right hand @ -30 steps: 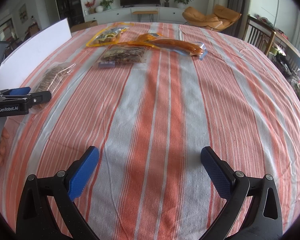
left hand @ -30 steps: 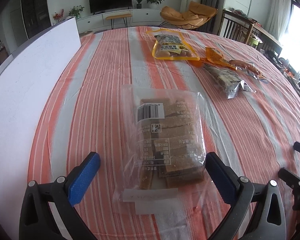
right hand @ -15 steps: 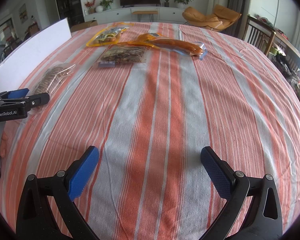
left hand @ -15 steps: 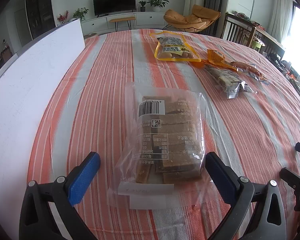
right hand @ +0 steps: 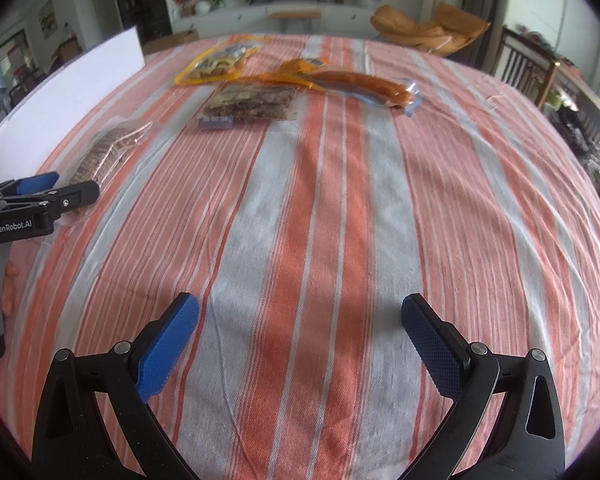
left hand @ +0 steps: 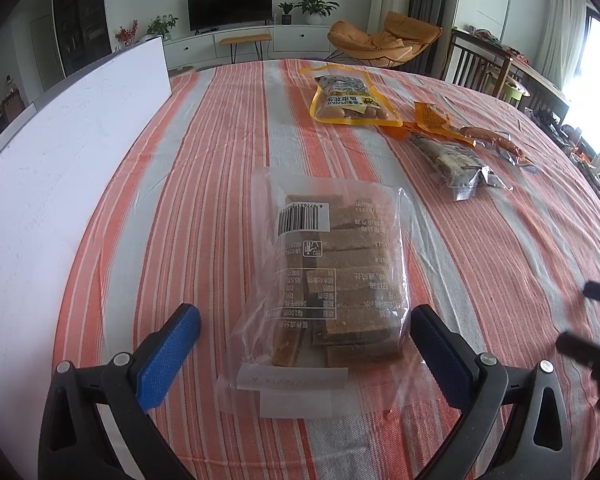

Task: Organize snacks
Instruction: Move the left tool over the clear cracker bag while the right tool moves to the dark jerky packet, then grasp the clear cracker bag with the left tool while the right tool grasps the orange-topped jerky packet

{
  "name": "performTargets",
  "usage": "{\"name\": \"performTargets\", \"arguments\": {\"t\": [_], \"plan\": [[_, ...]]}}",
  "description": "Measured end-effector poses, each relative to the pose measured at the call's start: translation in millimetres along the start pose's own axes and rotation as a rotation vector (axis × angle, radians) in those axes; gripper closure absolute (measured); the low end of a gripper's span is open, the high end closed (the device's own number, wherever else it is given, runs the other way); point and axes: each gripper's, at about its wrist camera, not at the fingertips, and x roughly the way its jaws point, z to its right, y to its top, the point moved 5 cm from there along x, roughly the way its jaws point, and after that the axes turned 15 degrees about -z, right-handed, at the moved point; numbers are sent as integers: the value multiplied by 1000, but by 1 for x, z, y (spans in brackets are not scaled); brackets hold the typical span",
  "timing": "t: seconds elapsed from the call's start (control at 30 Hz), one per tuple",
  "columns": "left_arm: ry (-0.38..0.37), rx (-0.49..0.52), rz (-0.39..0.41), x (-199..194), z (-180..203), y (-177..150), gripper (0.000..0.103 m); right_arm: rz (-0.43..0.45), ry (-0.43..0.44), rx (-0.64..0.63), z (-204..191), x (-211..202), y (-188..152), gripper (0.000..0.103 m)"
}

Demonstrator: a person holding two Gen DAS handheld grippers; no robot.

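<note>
1. While its blue-padded jaws stand wide apart, the left gripper (left hand: 306, 344) frames the near end of a clear plastic bag of brown biscuit slabs (left hand: 332, 280), lower centre on the orange-and-grey striped tablecloth (left hand: 204, 184).
2. Spread equally wide, the right gripper (right hand: 300, 332) hovers over bare cloth.
3. Upper centre lies a yellow peanut pouch (left hand: 348, 96); a clear pack of dark bars (left hand: 452, 160) lies right.
4. A white board (left hand: 60, 152) stands left.

The right hand-held gripper (right hand: 300, 320) hovers with jaws wide apart over bare striped table (right hand: 480, 200). Beyond it lie a dark snack pack (right hand: 252, 106) and a sausage pack (right hand: 360, 82).
</note>
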Motion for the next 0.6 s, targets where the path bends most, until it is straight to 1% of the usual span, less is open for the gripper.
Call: {"name": "performTargets", "arguments": {"t": [0.03,0.07,0.13,0.17,0.23,0.3,0.37,0.4,0.43,0.47,0.5,0.53,0.57,0.6], "plan": [[1,1,0,0,0,0,0,-20,35,-5,-1,0,9,3],[1,1,0,0,0,0,0,-19,83,8,-3,-3,23,3],[0,0,0,0,0,0,0,26,114,50,-5,-12,53,2],[0,1,0,0,0,0,0,52,116,63,-7,-15,71,2],[0,1,0,0,0,0,0,58,116,79,-12,-12,106,2],[1,1,0,0,0,0,0,29,96,88,-18,1,139,2],[-1,1,0,0,0,0,0,-17,79,91,-26,21,163,2],[-2,0,0,0,-1,0,0,-54,89,85,-31,37,172,0],[-3,0,1,0,-1,0,0,-101,72,73,-34,52,175,0],[-4,-1,2,0,-1,0,0,-43,-4,23,-39,52,178,1],[-5,-1,1,0,-1,0,0,-13,-21,-15,-43,55,177,2],[-5,-2,1,0,-1,0,0,5,-4,14,-39,54,175,5],[-7,-2,2,-1,-1,0,0,6,-17,18,-39,52,173,8],[-6,-2,2,0,0,0,0,5,-17,20,-37,48,171,20]]}}
